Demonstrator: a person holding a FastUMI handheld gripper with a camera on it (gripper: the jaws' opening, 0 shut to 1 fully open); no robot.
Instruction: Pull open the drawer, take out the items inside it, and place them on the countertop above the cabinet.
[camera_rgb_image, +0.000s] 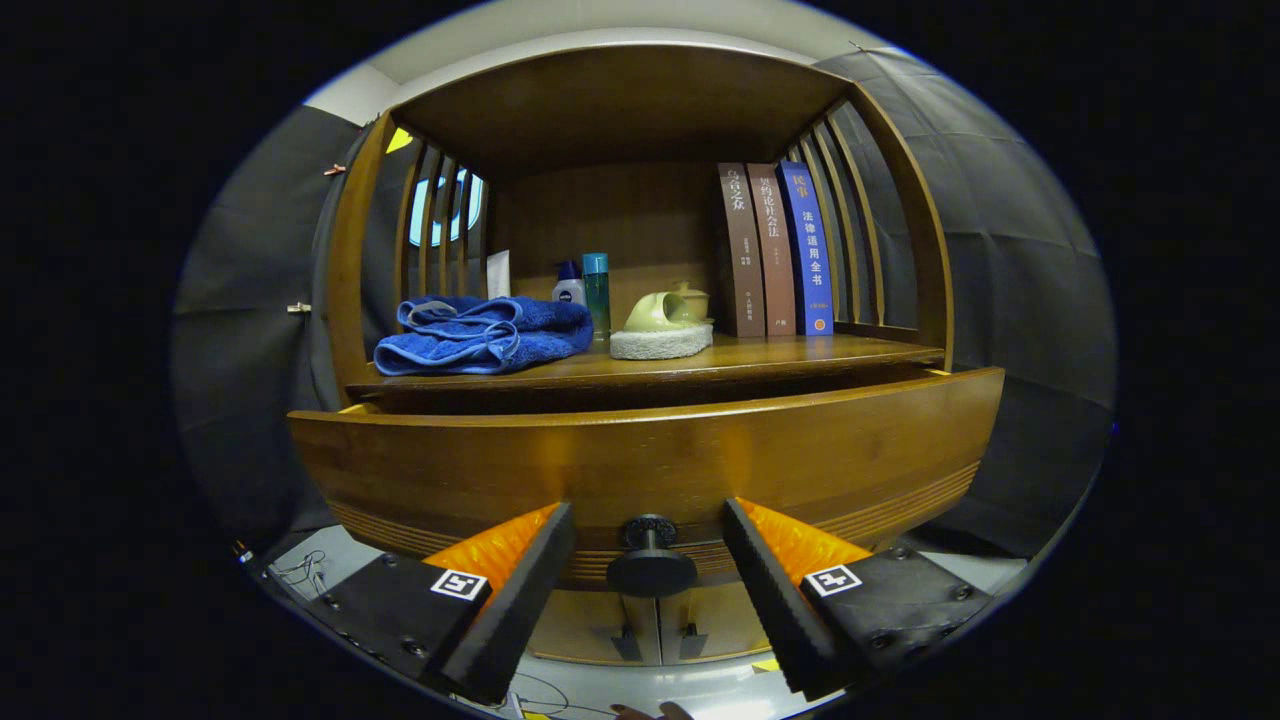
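A wooden cabinet's drawer stands pulled partly out, its curved front close ahead of me; its inside is hidden from this low angle. A dark round knob juts from the drawer front and sits between my fingers without touching either. My gripper is open, one finger to each side of the knob. Above the drawer lies the countertop, a wooden shelf under an arched top.
On the countertop lie a folded blue towel, two small bottles, a pale green teapot on a white pad and three upright books. Slatted wooden sides close in the shelf left and right.
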